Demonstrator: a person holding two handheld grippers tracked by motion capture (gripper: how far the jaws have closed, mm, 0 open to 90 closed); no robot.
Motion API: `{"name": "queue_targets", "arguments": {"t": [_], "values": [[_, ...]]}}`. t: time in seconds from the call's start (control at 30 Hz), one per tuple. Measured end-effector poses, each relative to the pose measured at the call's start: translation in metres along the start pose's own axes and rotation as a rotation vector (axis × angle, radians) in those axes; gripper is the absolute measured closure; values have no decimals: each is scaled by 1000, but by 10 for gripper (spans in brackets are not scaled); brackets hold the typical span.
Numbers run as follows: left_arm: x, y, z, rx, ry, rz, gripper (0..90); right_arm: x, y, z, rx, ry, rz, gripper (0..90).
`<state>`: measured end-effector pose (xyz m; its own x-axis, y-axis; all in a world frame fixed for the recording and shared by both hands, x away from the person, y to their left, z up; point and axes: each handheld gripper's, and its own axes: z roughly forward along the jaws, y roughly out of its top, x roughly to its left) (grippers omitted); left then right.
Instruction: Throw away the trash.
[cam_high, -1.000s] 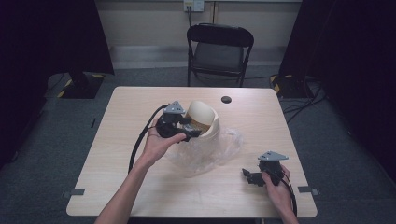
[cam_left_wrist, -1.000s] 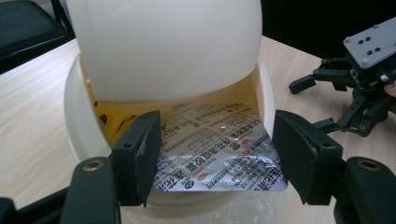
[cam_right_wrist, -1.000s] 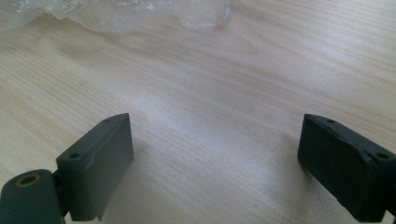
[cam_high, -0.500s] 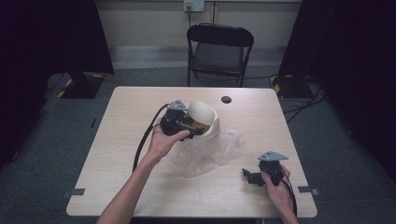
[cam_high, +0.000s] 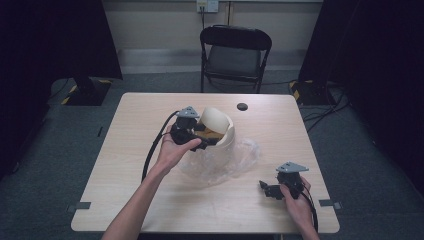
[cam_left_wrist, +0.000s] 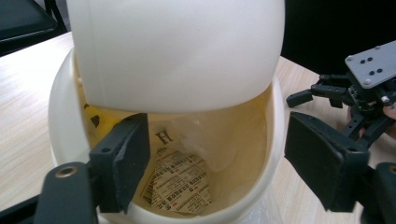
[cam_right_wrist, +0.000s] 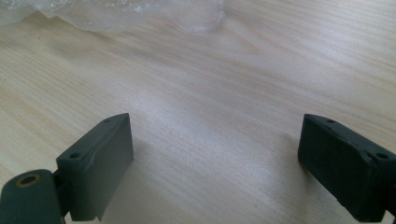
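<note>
My left gripper (cam_left_wrist: 215, 172): jaws just opened, apart over rim of cream bin (cam_high: 218, 131) at table (cam_high: 130, 125) centre; nothing pinched. My right gripper (cam_right_wrist: 219, 163): jaws wide, empty, near plastic bag (cam_right_wrist: 116, 14).

Left claw (cam_high: 202, 136) and right claw (cam_high: 265, 188) agape

Bin (cam_high: 220, 131) lid (cam_left_wrist: 177, 51) overhangs mouth; table (cam_high: 125, 165) left free.
</note>
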<state>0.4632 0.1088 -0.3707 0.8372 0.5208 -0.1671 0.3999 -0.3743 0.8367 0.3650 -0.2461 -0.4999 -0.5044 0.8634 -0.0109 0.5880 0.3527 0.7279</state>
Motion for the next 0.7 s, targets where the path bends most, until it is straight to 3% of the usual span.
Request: {"name": "queue_targets", "arguments": {"t": [0.27, 0.37, 0.53, 0.67, 0.7], "values": [[1, 1, -13, -15, 17, 13, 218, 0, 0, 0, 0, 0, 0, 96], [5, -1, -20, -44, 14, -8, 233, 0, 0, 0, 0, 1, 1, 96], [6, -5, -32, -61, 30, 9, 219, 0, 0, 0, 0, 0, 0, 97], [10, -11, -40, -73, 58, -10, 192, 0, 0, 0, 0, 0, 0, 96], [12, -12, -42, -70, 43, -18, 191, 0, 0, 0, 0, 0, 0, 96]]}}
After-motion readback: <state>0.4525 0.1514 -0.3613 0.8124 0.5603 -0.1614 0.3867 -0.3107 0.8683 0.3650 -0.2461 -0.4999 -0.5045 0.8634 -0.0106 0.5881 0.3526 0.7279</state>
